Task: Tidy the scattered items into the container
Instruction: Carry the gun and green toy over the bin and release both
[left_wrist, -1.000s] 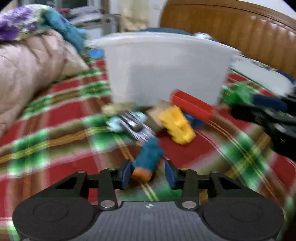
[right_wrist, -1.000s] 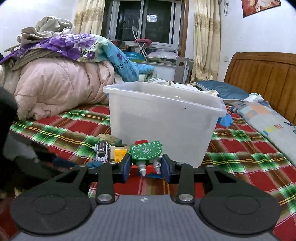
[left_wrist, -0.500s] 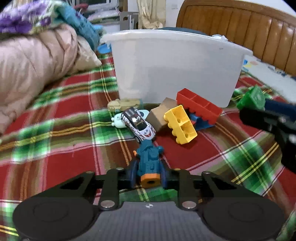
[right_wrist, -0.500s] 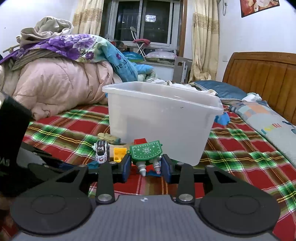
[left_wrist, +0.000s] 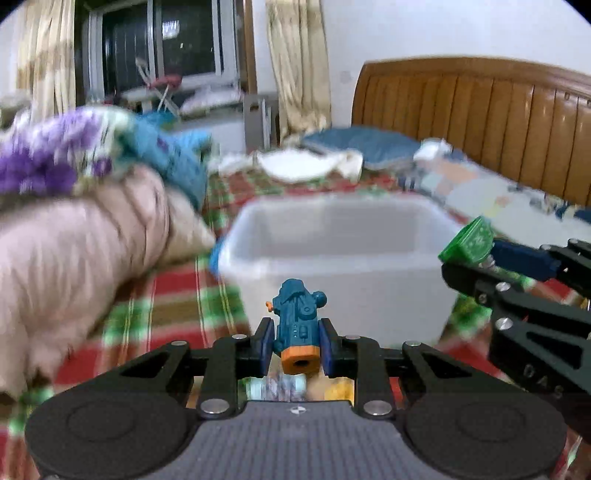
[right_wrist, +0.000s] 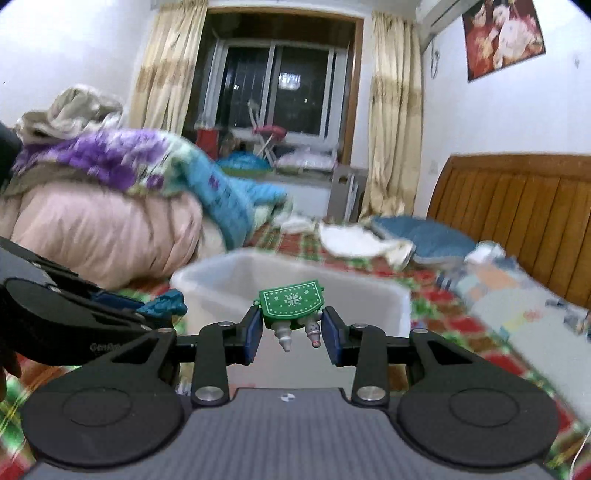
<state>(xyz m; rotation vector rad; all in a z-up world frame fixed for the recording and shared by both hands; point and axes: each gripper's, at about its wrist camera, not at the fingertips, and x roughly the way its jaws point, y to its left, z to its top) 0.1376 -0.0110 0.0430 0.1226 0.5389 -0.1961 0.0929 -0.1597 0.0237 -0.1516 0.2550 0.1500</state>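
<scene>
The left gripper (left_wrist: 294, 341) clamps a blue toy (left_wrist: 296, 325). The right gripper (right_wrist: 291, 328) clamps a green toy (right_wrist: 291, 304). Both hang near the bin (left_wrist: 343, 266).

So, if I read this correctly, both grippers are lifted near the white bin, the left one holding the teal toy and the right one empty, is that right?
Not quite: the right gripper is not empty. The right wrist view shows its jaws shut on a green toy, raised in front of the white bin. The rest holds: the left gripper grips the teal toy near the bin.
</scene>
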